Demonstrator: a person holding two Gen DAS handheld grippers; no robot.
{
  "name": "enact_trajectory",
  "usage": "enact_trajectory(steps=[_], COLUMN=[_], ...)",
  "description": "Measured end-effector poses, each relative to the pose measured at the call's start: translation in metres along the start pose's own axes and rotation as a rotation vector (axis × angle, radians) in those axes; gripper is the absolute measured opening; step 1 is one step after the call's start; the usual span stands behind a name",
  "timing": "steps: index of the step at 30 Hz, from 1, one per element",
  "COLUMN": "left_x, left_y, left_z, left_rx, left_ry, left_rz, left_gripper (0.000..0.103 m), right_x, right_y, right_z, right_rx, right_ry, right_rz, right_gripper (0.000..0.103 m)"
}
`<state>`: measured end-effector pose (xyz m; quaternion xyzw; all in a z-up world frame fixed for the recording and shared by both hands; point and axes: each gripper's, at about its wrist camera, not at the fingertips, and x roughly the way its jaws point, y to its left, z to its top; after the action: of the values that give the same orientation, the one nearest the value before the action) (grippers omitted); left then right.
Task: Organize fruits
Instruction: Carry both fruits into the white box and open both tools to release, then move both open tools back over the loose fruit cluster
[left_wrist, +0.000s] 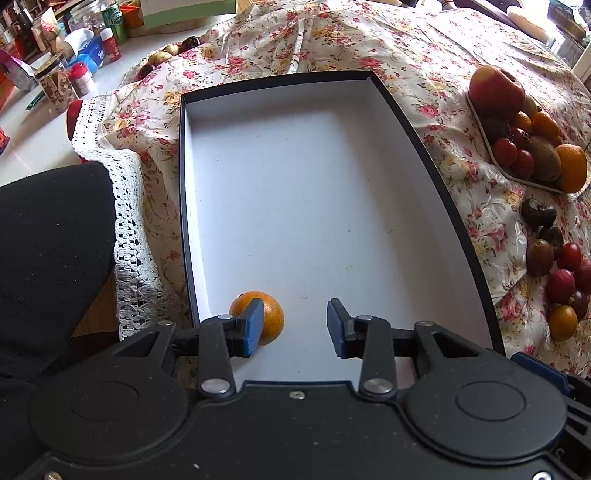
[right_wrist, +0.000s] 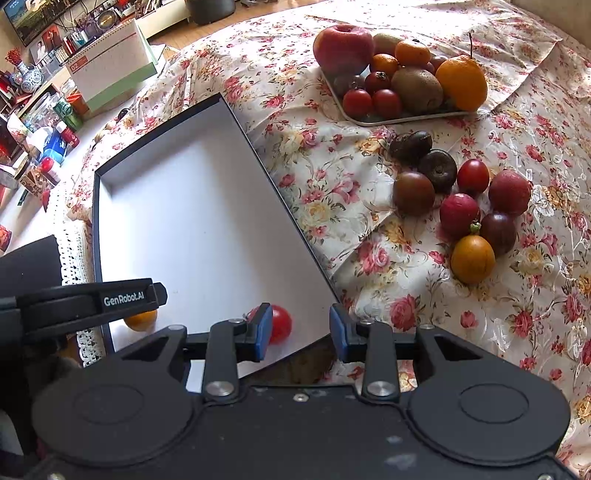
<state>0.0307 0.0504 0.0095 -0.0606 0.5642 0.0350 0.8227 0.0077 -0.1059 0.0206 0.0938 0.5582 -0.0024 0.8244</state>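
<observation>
On my left wrist view, the left tool (left_wrist: 295, 328) hangs over the near end of the white box (left_wrist: 314, 192) with its jaws apart and nothing gripped; the orange fruit (left_wrist: 271, 317) lies on the box floor behind the left finger, outside the gap.

On my right wrist view, the right tool (right_wrist: 301, 328) looks parted and empty too. A red tomato (right_wrist: 280, 323) sits in the box's near corner beside its left finger. Loose fruits (right_wrist: 469, 206) lie on the flowered worktop (right_wrist: 332, 177), near the tray (right_wrist: 369, 120).
</observation>
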Motion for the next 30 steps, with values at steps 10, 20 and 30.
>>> enact_trajectory(steps=[10,20,30], left_x=[0.0,0.001,0.001], left_y=[-0.002,-0.002,-0.01], left_z=[0.0,0.001,-0.002], left_rx=[0.019,0.024,0.061], left_ry=[0.003,0.003,0.016], left_rz=[-0.006,-0.01,-0.042], left_gripper=[0.046,0.046,0.046], right_x=[0.001,-0.015,-0.027], right_y=[-0.016,-0.054,-0.091], right_z=[0.005,0.017,0.024], right_rx=[0.055,0.113,0.14], right_ry=[0.027,-0.053,-0.085], right_rz=[-0.008,-0.084,-0.103], right_gripper=[0.036,0.036,0.036])
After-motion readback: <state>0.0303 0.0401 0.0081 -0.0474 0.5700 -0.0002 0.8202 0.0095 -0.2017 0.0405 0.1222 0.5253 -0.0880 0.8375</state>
